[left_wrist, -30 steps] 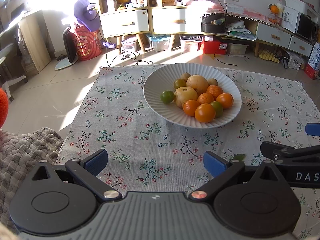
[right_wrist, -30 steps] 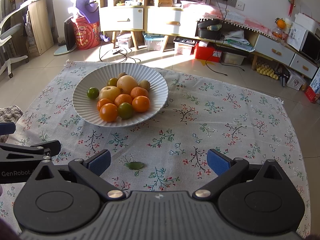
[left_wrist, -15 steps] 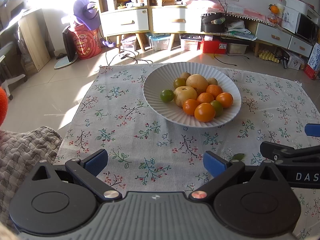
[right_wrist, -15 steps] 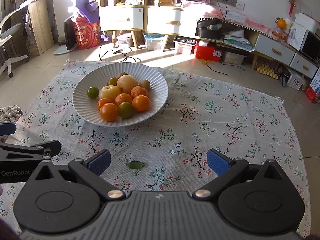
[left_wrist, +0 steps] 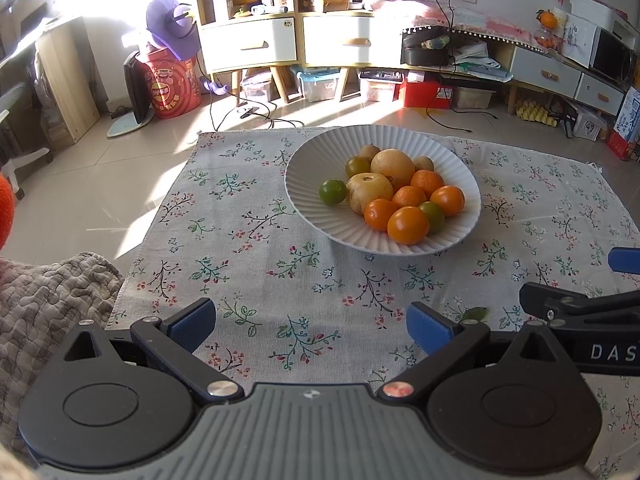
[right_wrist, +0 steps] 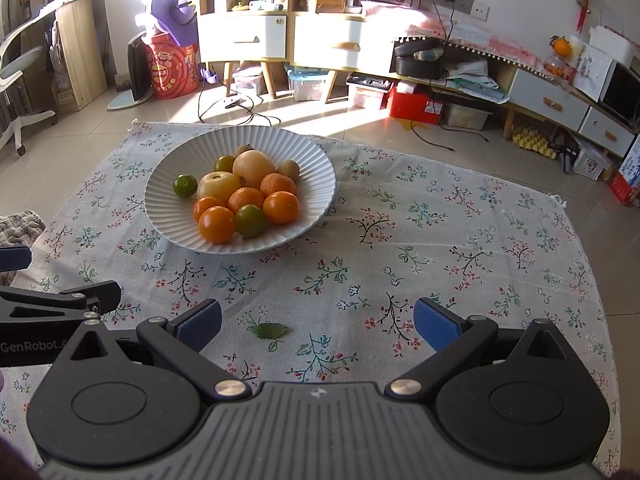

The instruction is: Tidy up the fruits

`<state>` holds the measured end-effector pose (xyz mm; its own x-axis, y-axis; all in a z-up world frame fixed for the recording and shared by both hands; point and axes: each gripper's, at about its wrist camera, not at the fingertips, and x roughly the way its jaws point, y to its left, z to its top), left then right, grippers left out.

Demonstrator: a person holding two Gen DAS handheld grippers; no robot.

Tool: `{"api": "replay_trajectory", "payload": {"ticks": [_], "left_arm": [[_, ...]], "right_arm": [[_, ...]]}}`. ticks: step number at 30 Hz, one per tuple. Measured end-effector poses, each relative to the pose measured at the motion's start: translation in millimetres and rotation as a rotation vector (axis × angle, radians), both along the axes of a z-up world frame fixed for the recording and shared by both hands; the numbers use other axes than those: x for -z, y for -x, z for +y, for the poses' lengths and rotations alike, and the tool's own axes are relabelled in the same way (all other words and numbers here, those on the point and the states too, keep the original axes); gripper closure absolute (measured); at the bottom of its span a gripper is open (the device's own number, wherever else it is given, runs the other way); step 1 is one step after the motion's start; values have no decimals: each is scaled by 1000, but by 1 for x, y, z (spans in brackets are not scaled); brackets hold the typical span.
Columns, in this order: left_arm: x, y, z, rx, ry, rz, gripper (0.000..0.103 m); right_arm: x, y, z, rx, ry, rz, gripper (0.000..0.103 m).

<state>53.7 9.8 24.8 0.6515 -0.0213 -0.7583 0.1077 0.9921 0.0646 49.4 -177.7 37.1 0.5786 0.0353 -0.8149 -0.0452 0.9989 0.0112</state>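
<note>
Fruit: all piled in the plate (right_wrist: 320, 184); cloth (right_wrist: 440, 240) bare except a leaf (right_wrist: 270, 330).
Progress: looks finished.
Left gripper (left_wrist: 312, 326): jaws apart, empty.
Right gripper (right_wrist: 318, 320): jaws apart, empty.

Left gripper (left_wrist: 310, 326) body: black, two round pivot housings, ribbed grey centre plate at lower frame.
Left gripper fingers (left_wrist: 192, 322): black arms, blue ribbed pads.
Fasteners: silver pivot screws at arm bases.
Right gripper (right_wrist: 318, 322) body: same black and grey build, blue pads.
Markings: white "DAS" lettering at right edge of left view; "GenRobot" at left edge of right view.
</note>
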Motion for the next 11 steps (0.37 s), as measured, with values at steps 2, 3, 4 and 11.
{"api": "replay_trajectory", "payload": {"ticks": [2,3,4,11], "left_arm": [[0,0,0,0,0,0,1],[0,0,0,0,0,0,1],[0,0,0,1,0,0,1],[-1,-1,-1,0,-2,4,1]], "right_arm": [[0,0,0,0,0,0,1],[0,0,0,0,0,0,1],[0,0,0,0,0,0,1],[0,0,-1,0,1,1,1]]}}
